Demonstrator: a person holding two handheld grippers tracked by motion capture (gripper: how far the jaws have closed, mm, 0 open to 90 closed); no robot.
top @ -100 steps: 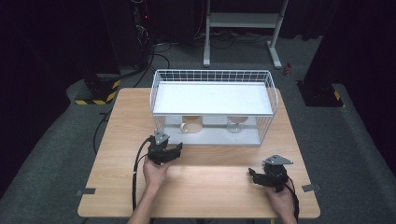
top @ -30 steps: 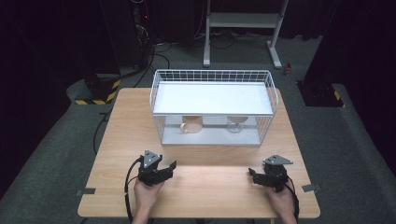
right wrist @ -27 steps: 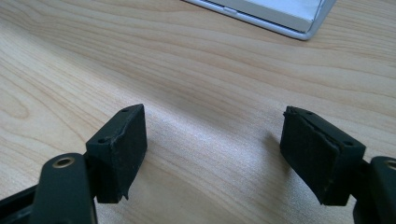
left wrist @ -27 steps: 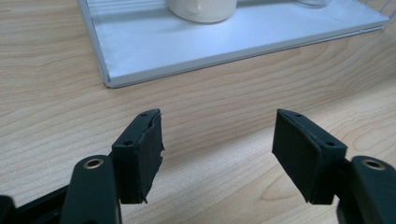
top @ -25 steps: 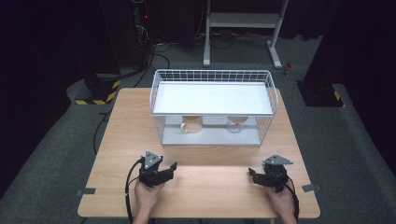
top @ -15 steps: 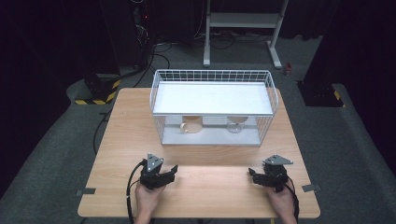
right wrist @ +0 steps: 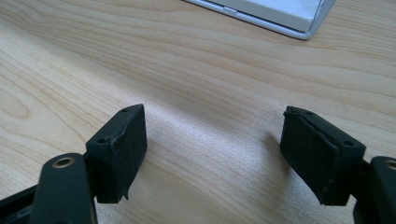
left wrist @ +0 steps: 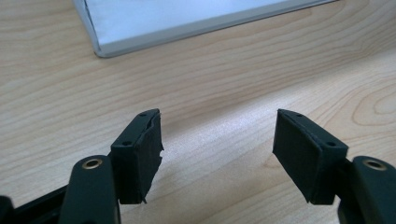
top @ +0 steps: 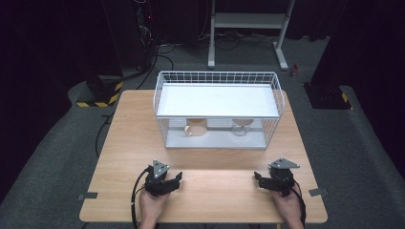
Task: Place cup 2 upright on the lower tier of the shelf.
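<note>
A white wire rack [top: 217,76] with a white shelf stands at the back middle of the wooden table [top: 133,124]. Under the shelf sit a tan cup [top: 195,128] and a pale cup [top: 241,128]. My left gripper [top: 173,181] rests near the table's front edge, left of centre, held in a hand. In the left gripper view it [left wrist: 217,149] is open over bare wood, with the rack's base corner [left wrist: 163,23] ahead. My right gripper [top: 260,180] lies at the front right. It [right wrist: 215,149] is open too, and the rack's base [right wrist: 280,14] is beyond it.
Grey tape marks [top: 88,195] sit on the table's front corners. Bare wood stretches between the grippers and the rack. Cables [top: 102,133] and a yellow-and-black striped base [top: 98,102] lie on the dark floor at the left. A white stand [top: 248,21] is behind the table.
My left gripper has drawn back from in front of the rack to the table's front edge, and has barely shifted in the last second. The right gripper has stayed put.
</note>
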